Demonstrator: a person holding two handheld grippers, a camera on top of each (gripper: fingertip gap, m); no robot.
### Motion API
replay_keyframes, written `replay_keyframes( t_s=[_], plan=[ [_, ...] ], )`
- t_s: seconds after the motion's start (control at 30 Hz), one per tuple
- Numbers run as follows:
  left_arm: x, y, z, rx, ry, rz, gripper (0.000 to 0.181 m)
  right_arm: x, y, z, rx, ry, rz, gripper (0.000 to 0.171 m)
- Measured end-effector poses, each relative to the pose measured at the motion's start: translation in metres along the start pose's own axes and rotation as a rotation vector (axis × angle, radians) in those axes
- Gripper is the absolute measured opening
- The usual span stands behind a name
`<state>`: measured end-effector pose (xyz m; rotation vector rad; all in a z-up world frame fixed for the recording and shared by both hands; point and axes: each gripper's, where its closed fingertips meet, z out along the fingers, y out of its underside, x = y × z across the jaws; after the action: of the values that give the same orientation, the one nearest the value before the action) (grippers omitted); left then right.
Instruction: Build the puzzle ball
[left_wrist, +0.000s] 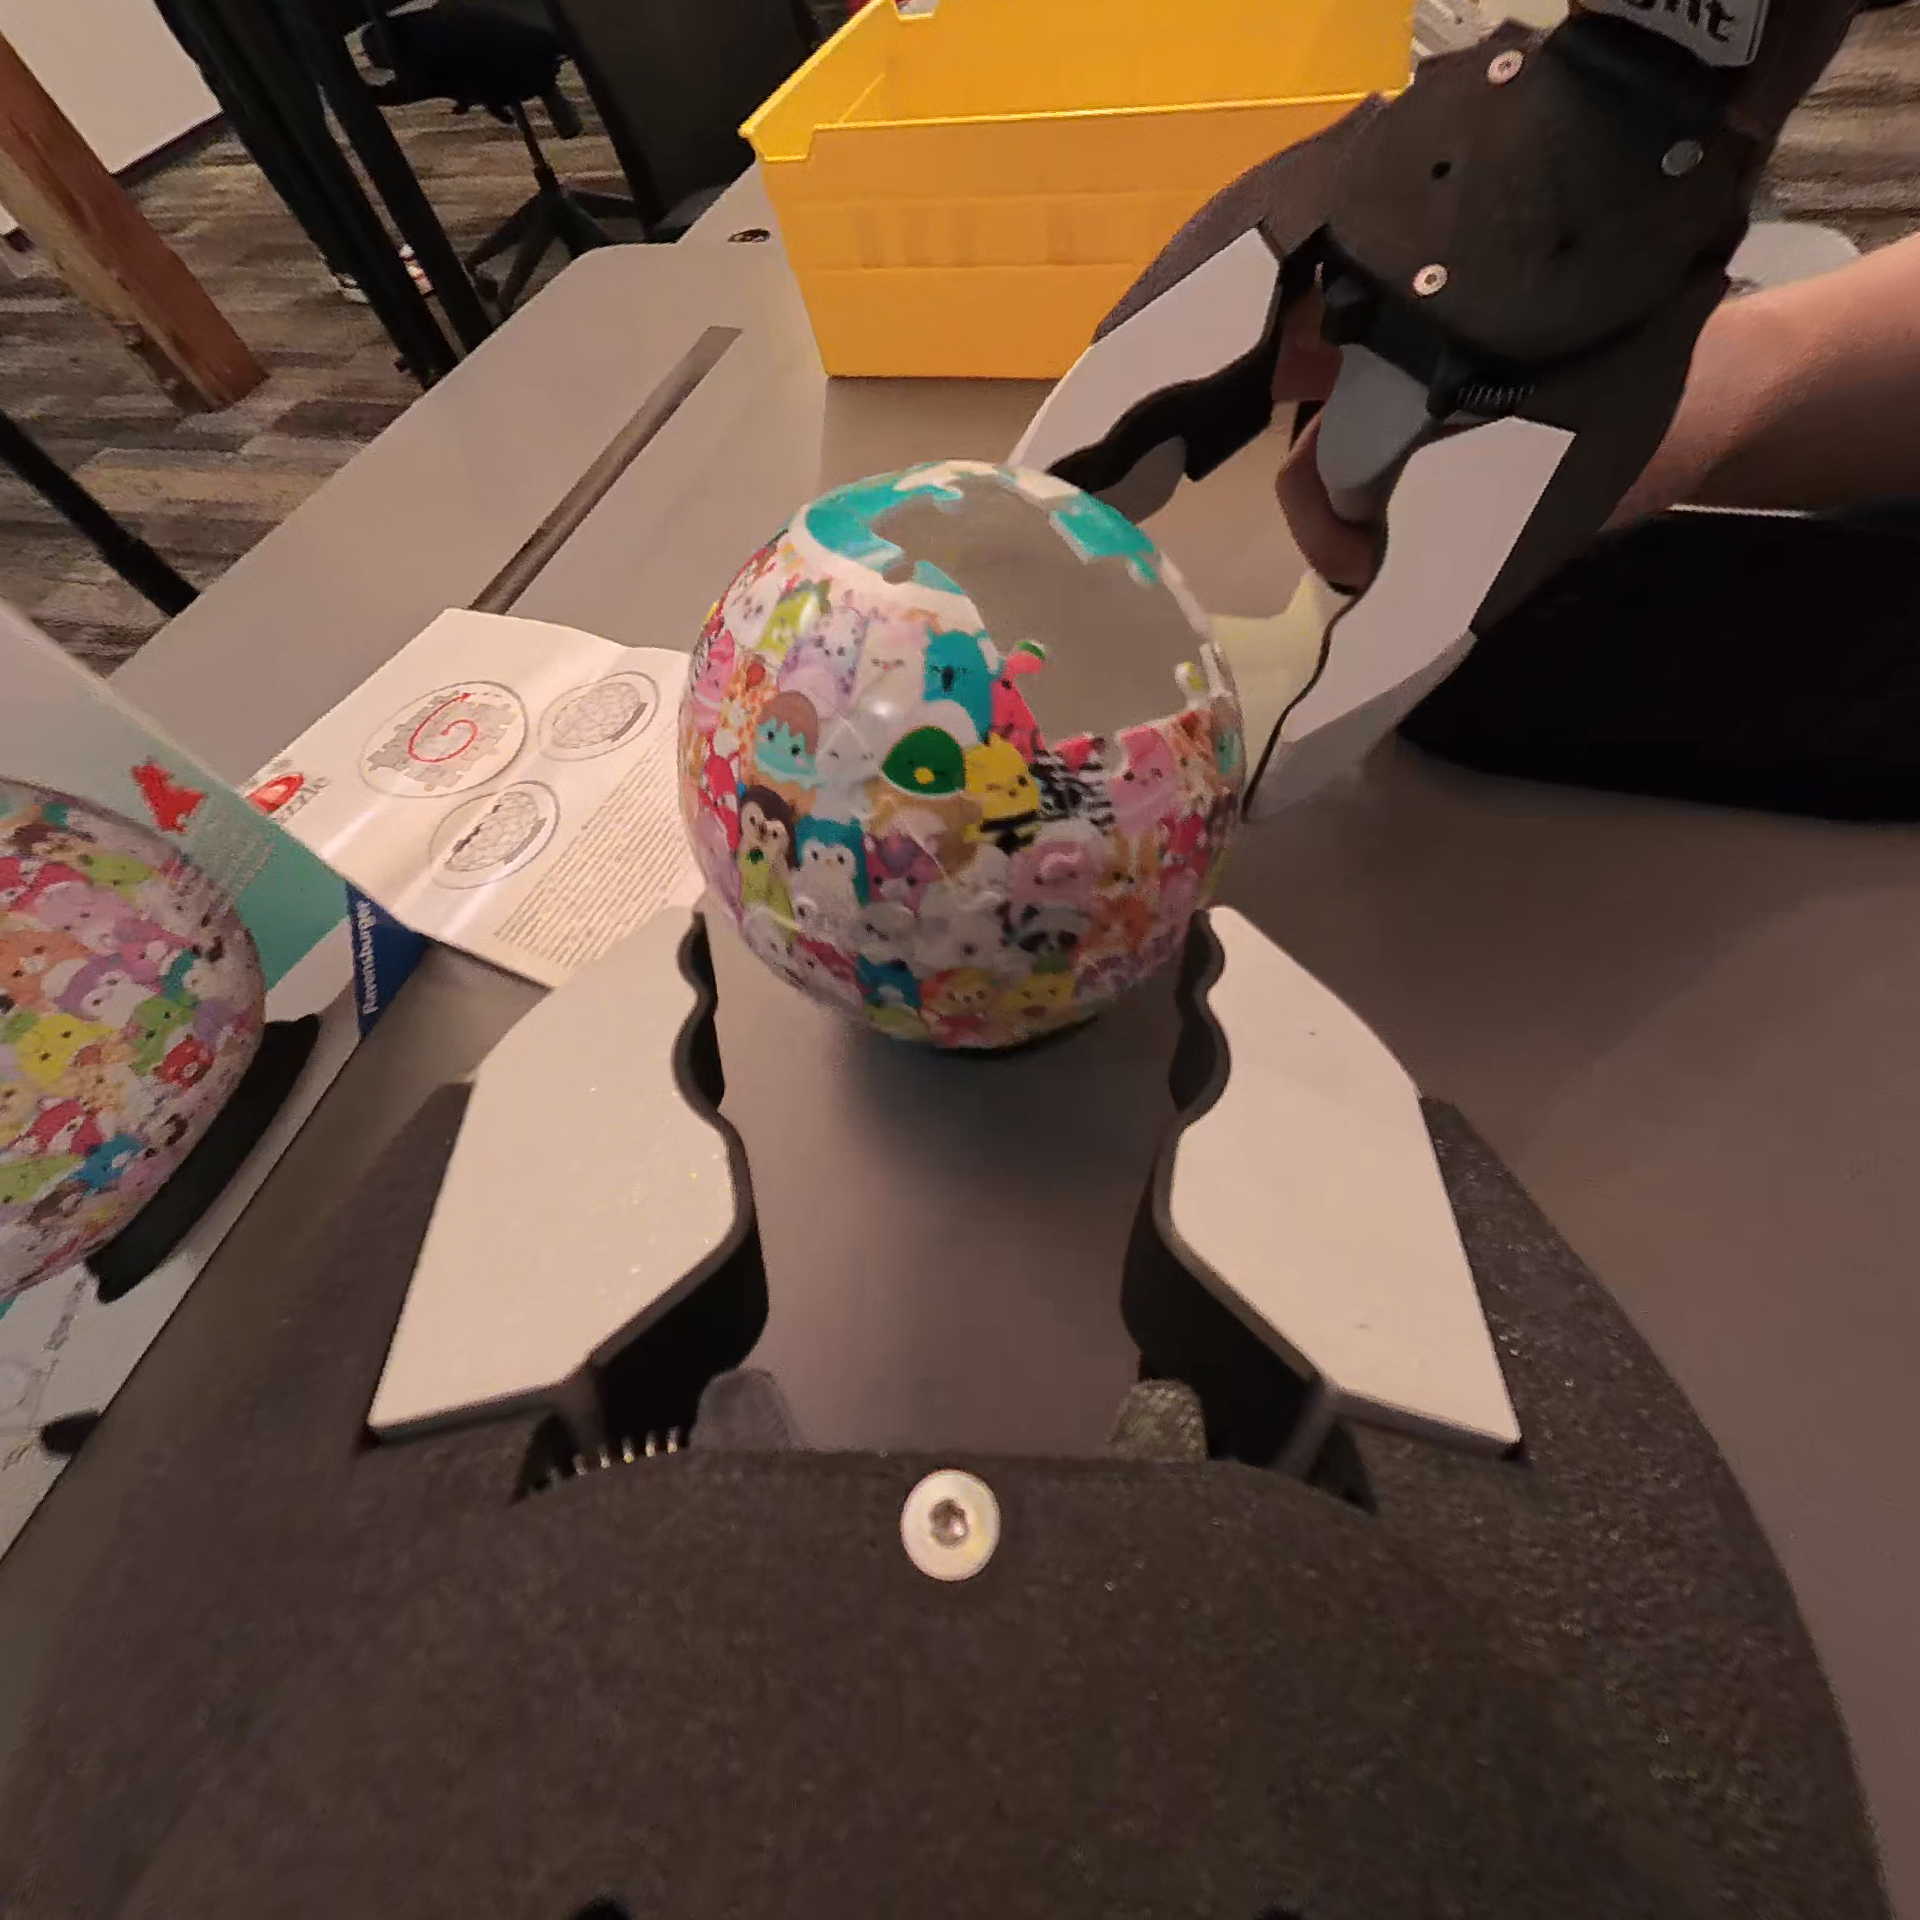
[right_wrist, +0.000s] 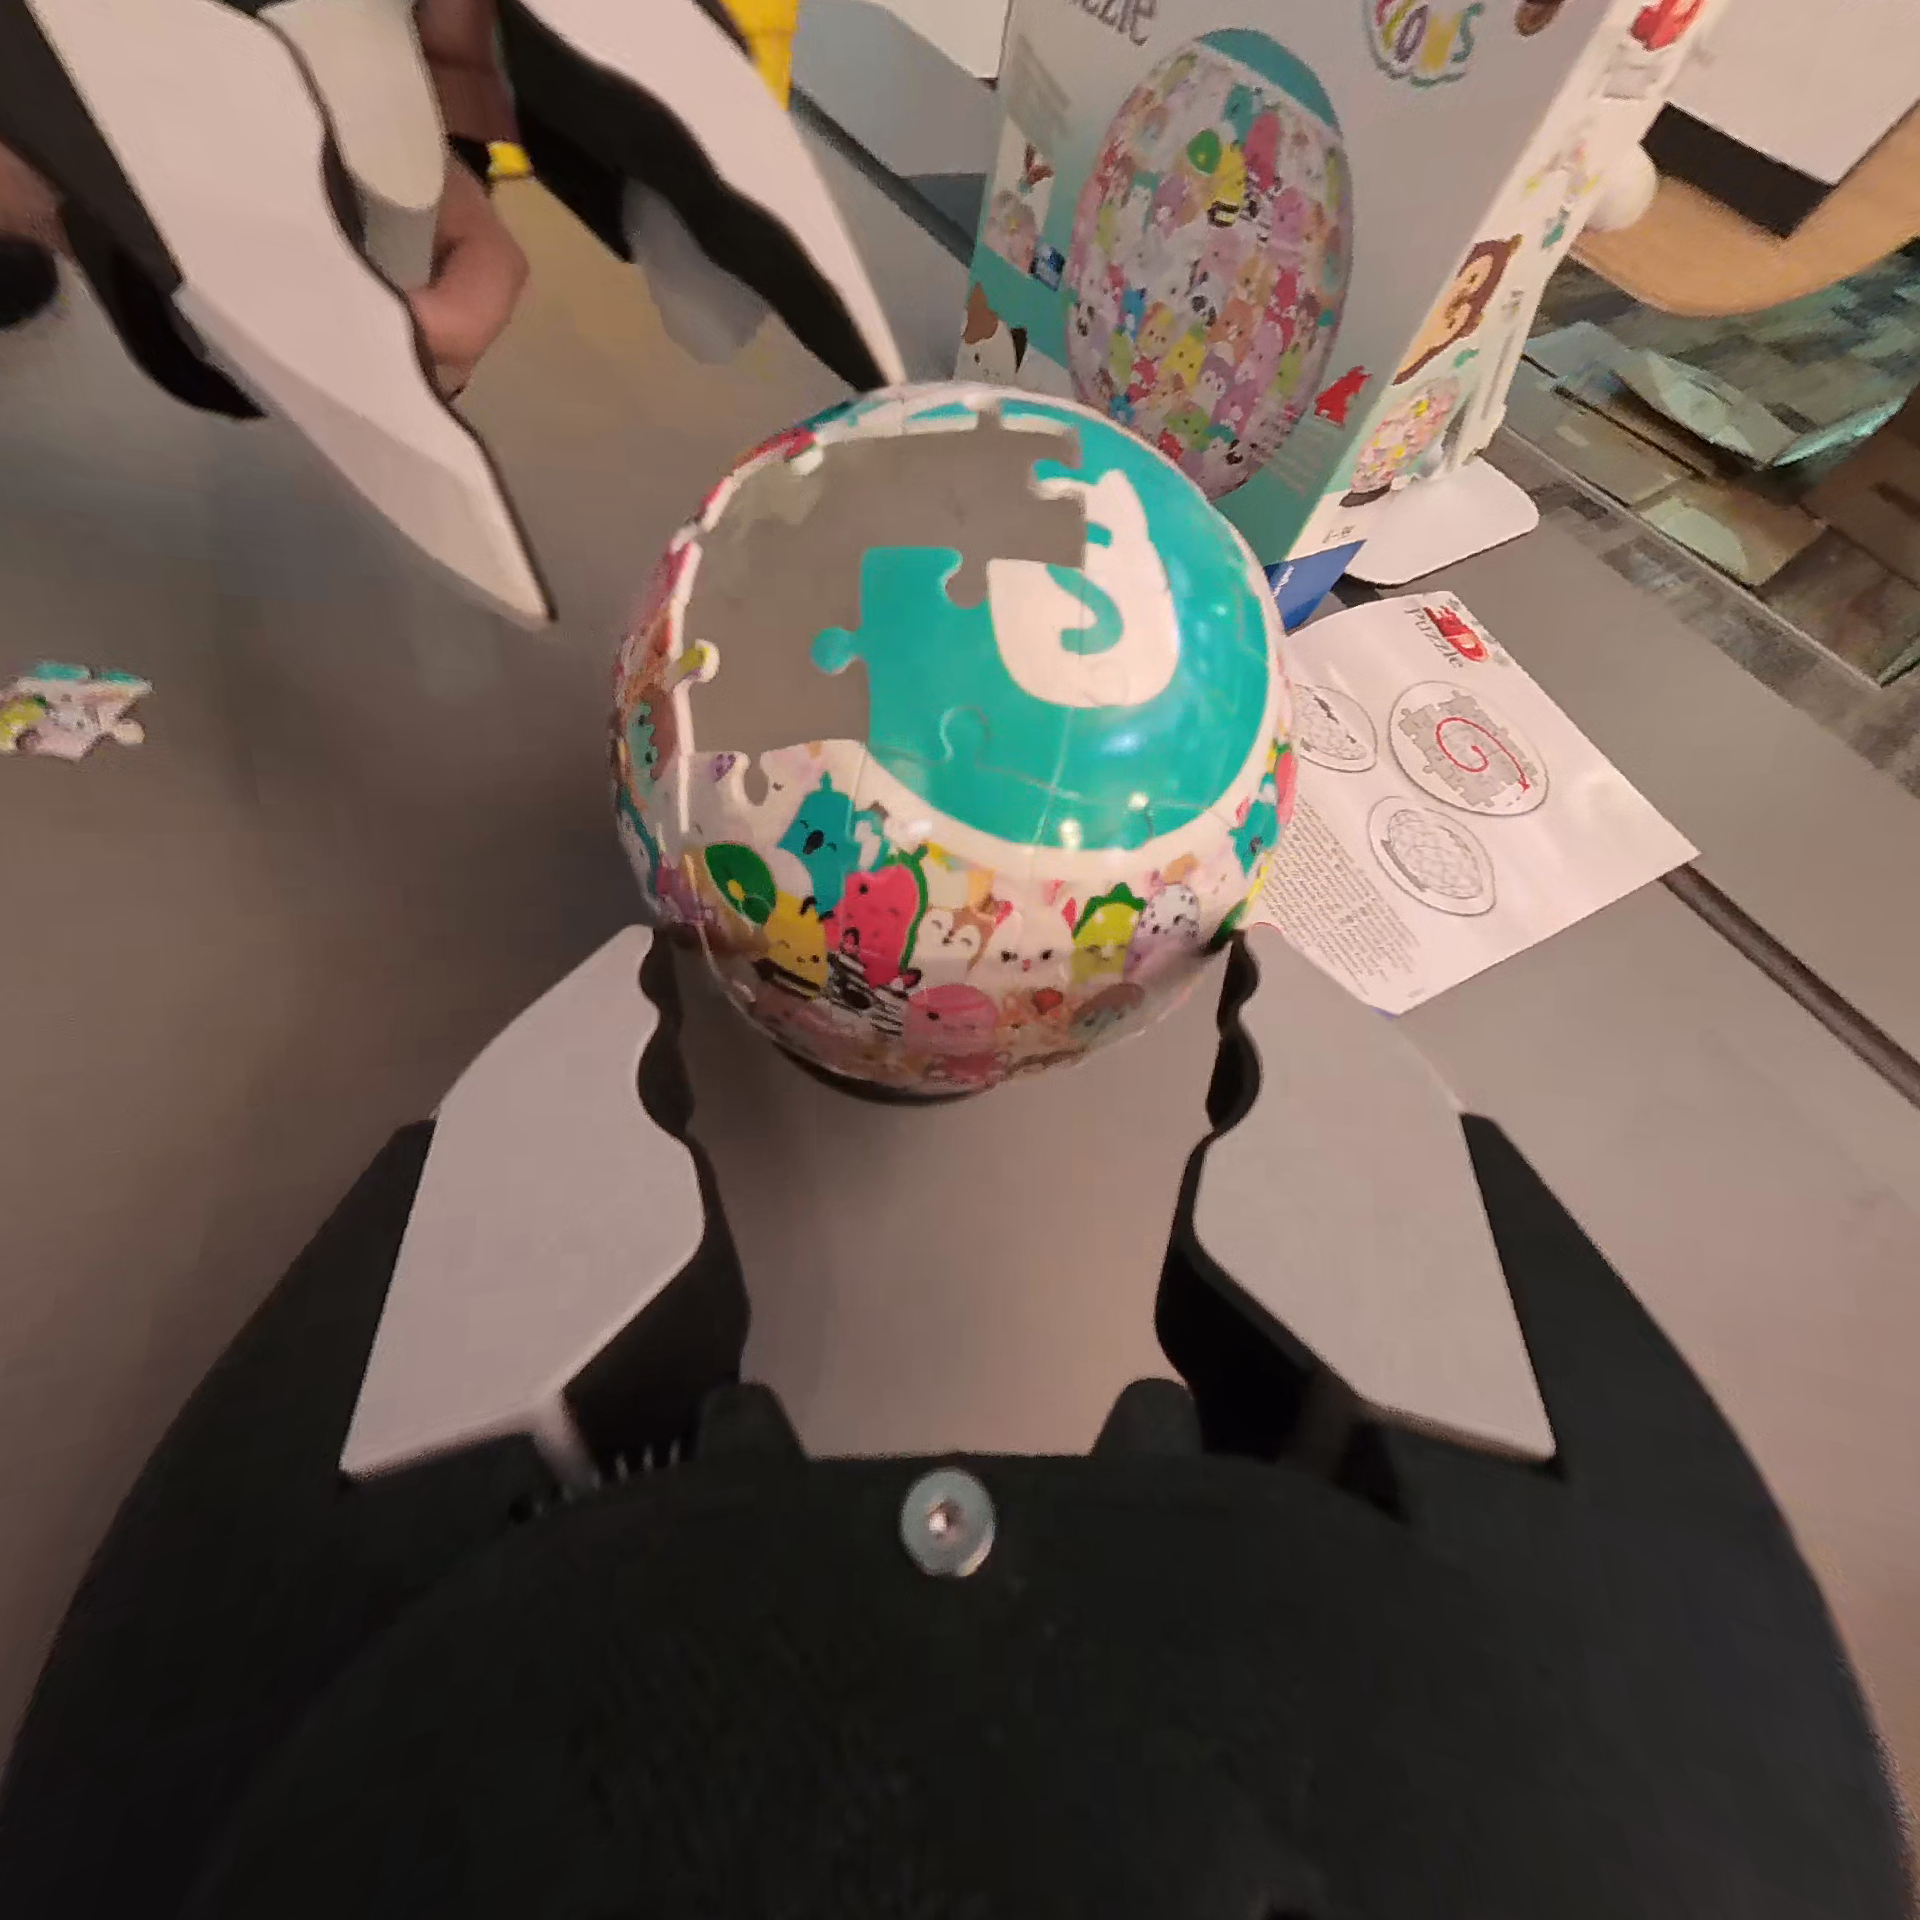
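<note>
Both claws spread wide, empty: left claw (left_wrist: 951, 977) level before ball (left_wrist: 961, 758), right claw (right_wrist: 940, 997) angled down over it. Glossy, part-built ball on grey worktop (left_wrist: 1558, 987), jagged gap on top.

A colourful puzzle ball (left_wrist: 961, 769), a gap open in its teal top, stands on the table; loose pieces (right_wrist: 71, 707) lie well apart.
</note>
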<state>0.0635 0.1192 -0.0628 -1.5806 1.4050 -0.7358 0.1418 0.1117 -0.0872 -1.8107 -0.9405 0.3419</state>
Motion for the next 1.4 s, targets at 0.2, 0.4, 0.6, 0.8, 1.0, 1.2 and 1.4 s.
replay_keyframes(
  t_s=[0.2,0.4,0.6,0.8,1.0,1.2,1.4],
  plan=[
    [0.024,0.03,-0.065,-0.048,-0.055,-0.09,0.078,-0.002,0.001,0.001,0.005,0.03,0.034,0.099],
    [0.078,0.086,-0.101,-0.207,0.022,-0.071,0.068,0.007,-0.008,-0.025,0.115,0.032,0.092,0.1],
    [0.107,0.131,-0.09,-0.414,0.191,0.011,0.062,0.018,-0.005,-0.057,0.195,0.041,0.22,0.099],
    [0.109,0.135,-0.086,-0.434,0.286,0.03,0.042,0.007,0.006,-0.083,0.196,0.056,0.258,0.099],
    [0.106,0.133,-0.085,-0.411,0.305,0.037,0.027,-0.018,0.017,-0.088,0.166,0.007,0.276,0.099],
    [0.104,0.132,-0.09,-0.382,0.281,0.039,0.013,-0.051,0.019,-0.078,0.147,-0.072,0.286,0.098],
    [0.101,0.101,-0.1,-0.227,0.135,-0.344,0.051,-0.076,0.01,-0.075,0.133,-0.106,0.227,0.099]
  ],
)
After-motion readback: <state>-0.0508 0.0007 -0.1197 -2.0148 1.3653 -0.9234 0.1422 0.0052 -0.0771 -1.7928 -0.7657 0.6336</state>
